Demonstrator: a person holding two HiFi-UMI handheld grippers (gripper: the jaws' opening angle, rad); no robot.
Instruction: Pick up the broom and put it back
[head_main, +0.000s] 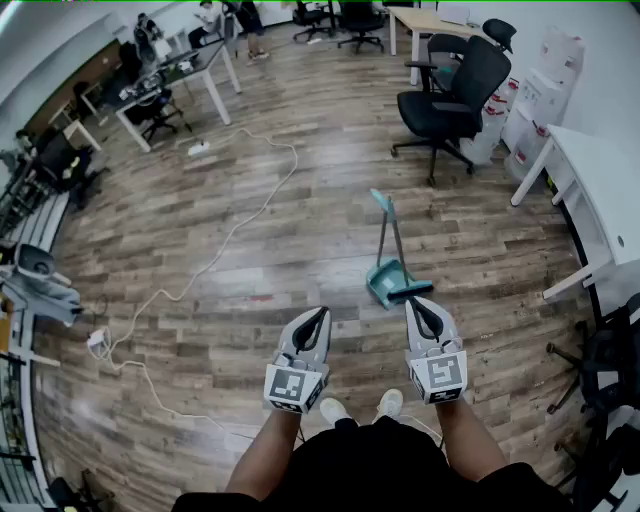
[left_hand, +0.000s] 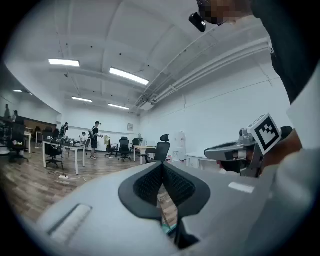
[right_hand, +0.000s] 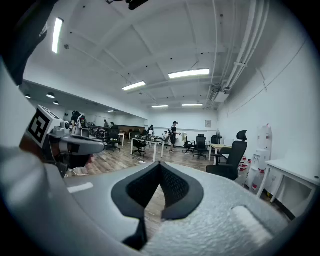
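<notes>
While standing short of the teal long-handled broom (head_main: 393, 245), upright with its teal dustpan (head_main: 384, 284) on the wooden floor (head_main: 250, 250) just beyond the right gripper (head_main: 411, 301), step closer; part the fully closed, empty jaws of it and the left gripper (head_main: 322, 313) before clamping the slim handle.

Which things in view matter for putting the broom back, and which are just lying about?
Job in hand:
broom, upright on the floor ahead
teal dustpan at its foot
left gripper and right gripper, both shut, holding nothing

Just lying about:
black office chair
white cable
white table
</notes>
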